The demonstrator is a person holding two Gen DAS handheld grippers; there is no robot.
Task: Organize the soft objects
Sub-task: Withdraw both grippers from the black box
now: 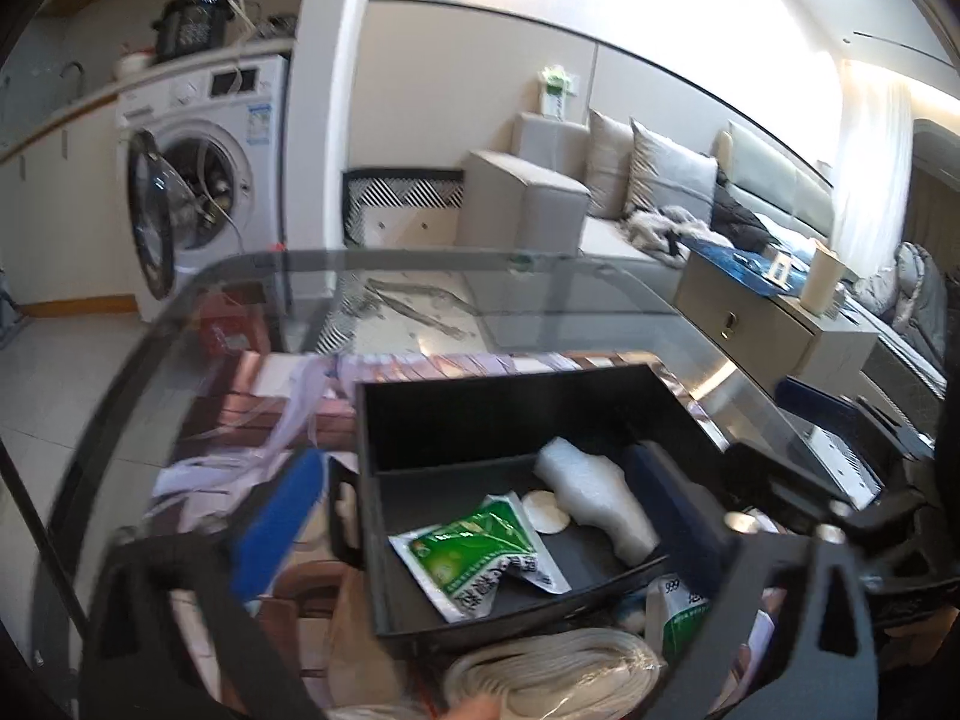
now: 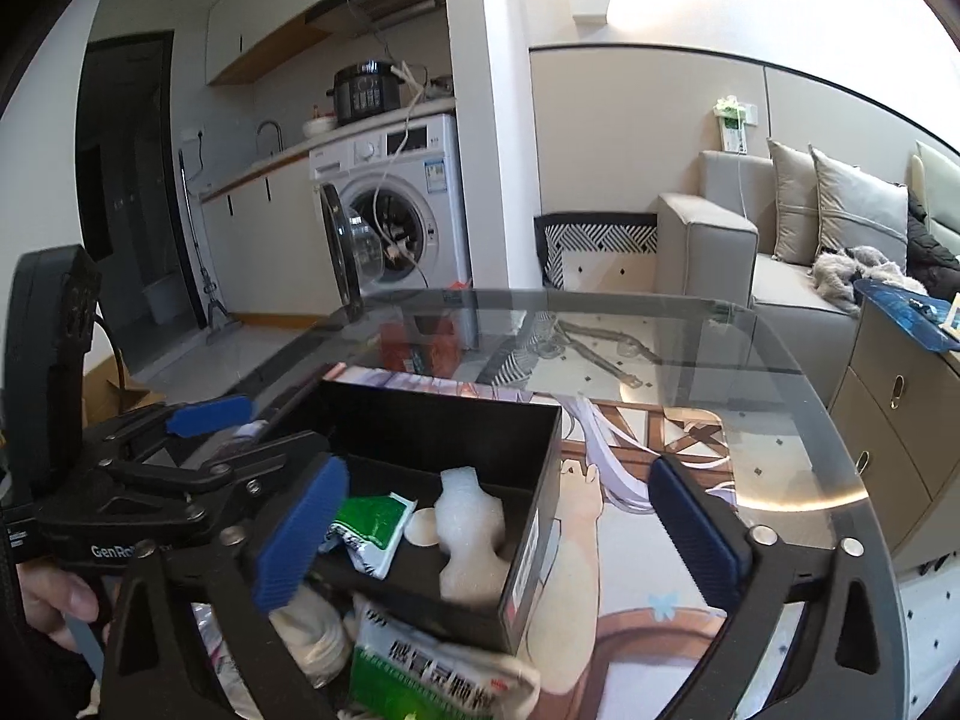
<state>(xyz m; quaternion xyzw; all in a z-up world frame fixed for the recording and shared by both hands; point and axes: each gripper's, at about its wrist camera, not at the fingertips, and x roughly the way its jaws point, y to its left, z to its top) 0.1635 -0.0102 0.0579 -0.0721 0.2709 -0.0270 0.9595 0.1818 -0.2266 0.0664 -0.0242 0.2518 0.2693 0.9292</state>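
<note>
Two hand-held grippers hang over a black box (image 1: pixel 480 414) on a glass-topped bench (image 1: pixel 600 306) — both spread wide, neither gripping anything. The left gripper (image 1: pixel 474 510) frames the box from the near side, its blue pads on either flank of the box; the right gripper (image 2: pixel 504 516) stands likewise, one pad over the box's near-left corner, the other out past its right wall above the printed mat (image 2: pixel 660 438) under the box. With nothing between the pads, the wide stance reads as a release or a pause between picks, though which cannot be told.

Inside the box lie the soft things already gathered: a green sachet (image 1: pixel 480 558) toward the box's near-left corner, a white foam piece (image 1: pixel 594 498) toward its right wall, and a small round pad (image 1: pixel 546 511) touching the foam, between it and the sachet. They lie loose and flat on the box floor, as dropped things would.

Outside the box, against its near wall, more awaits: a second green-and-white sachet (image 2: pixel 408 666), a coil of pale cord or tubing (image 1: pixel 552 666) and a crumpled cloth or bag (image 2: pixel 312 630) — their exact make is hard to tell at the frame's edge. Judging by that pile, the sorting is partly done. A hand (image 2: pixel 54 600) grips the left gripper's handle, seen from the right wrist view.
</note>
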